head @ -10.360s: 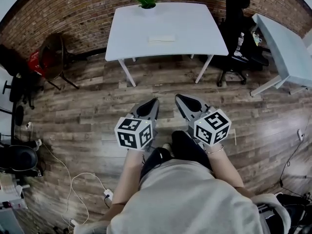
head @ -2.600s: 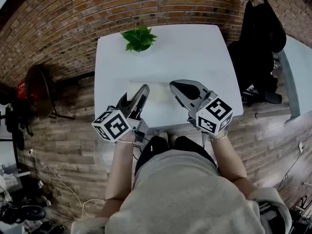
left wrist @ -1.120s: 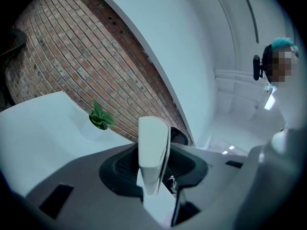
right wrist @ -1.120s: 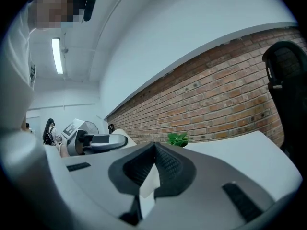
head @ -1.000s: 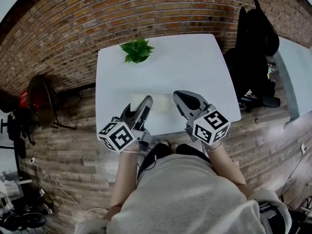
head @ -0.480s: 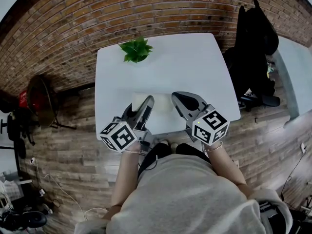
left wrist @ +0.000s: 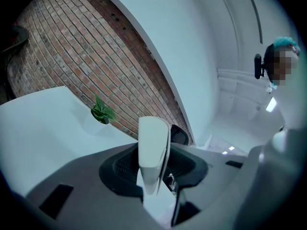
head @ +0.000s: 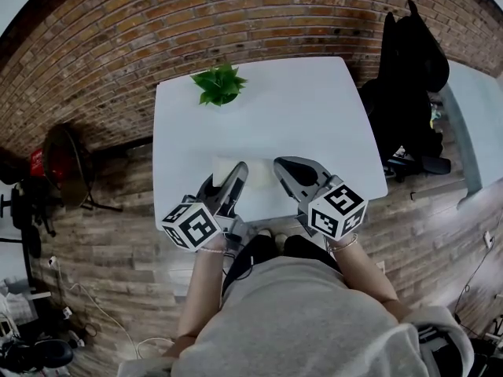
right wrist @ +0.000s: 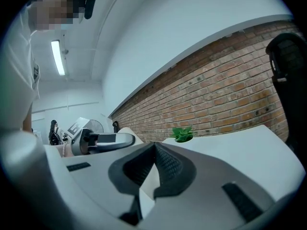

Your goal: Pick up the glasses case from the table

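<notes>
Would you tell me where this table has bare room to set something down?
Bare: the middle and right half of the table, from the potted plant to the right edge. Crowded: the near edge, where the left hand-held gripper grips the glasses case, the right hand-held gripper beside it.

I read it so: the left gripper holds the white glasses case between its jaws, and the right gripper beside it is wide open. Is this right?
Not fully. The right gripper is shut, with nothing between its jaws; the right gripper view shows them closed together. The rest stands: the left gripper holds the white glasses case between its jaws.
</notes>
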The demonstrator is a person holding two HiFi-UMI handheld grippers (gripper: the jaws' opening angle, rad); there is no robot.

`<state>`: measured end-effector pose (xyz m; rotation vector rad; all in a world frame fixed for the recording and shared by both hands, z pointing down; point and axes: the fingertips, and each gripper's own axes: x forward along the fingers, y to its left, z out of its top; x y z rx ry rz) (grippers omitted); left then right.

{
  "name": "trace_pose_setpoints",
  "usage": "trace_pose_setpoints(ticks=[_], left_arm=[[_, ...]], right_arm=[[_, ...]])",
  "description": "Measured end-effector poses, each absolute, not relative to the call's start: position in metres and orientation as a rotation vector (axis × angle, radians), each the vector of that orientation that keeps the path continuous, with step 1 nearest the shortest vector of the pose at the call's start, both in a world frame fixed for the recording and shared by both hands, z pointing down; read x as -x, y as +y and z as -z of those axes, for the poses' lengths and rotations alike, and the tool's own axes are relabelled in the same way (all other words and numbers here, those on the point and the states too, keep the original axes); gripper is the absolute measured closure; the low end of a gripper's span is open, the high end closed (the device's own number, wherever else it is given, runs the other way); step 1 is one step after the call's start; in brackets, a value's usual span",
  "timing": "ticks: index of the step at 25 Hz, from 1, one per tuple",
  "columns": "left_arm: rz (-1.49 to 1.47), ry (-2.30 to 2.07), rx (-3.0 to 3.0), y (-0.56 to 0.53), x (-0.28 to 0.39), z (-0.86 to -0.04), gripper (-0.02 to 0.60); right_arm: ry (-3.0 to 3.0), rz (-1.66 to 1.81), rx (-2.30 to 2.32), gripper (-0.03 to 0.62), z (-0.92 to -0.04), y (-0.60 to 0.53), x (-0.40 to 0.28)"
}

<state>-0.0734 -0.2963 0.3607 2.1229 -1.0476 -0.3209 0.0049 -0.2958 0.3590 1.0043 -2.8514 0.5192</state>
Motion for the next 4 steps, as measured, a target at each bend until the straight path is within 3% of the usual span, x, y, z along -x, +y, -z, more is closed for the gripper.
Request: trace_pose_setpoints(ticks=[4], left_arm=[[0.304, -1.051, -2.11, -0.3016, 0.0772, -0.3629, 0.43]], right_arm=[[-2.854, -0.54, -1.003, 0.595, -0.3592, -0.2992, -0.0029]])
